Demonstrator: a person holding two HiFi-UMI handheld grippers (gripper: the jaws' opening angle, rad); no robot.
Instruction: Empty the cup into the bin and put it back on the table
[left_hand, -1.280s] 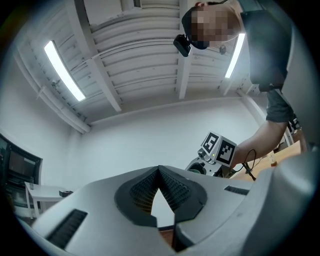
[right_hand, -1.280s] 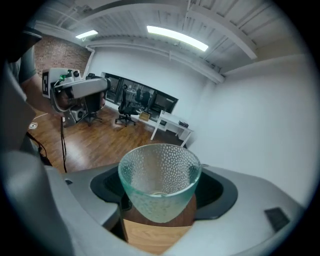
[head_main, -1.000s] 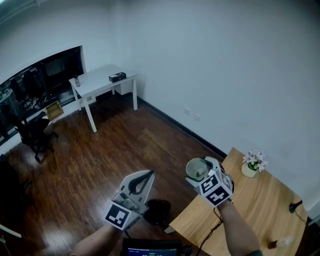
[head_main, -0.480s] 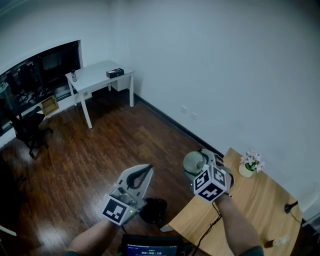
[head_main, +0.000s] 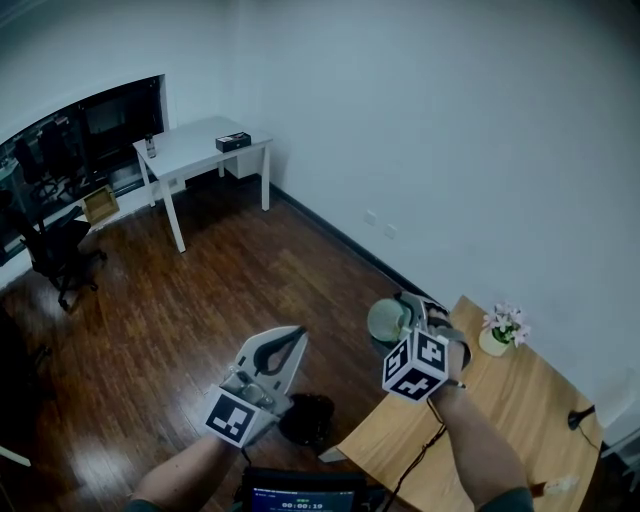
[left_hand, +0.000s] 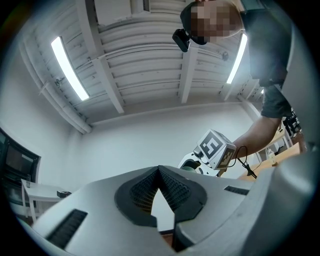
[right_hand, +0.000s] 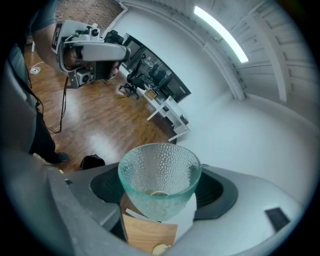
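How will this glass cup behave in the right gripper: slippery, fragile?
Probably rigid and fragile: the cup looks like dimpled glass. Its walls taper toward the base, so it could slip in the right gripper. Likely light: thin walls, and little shows inside.

Counted two grippers: left gripper and right gripper. Counted one cup and one bin. Saw two tables: white table and wooden table. Also noted one flowerpot, one chair, one box, one screen.
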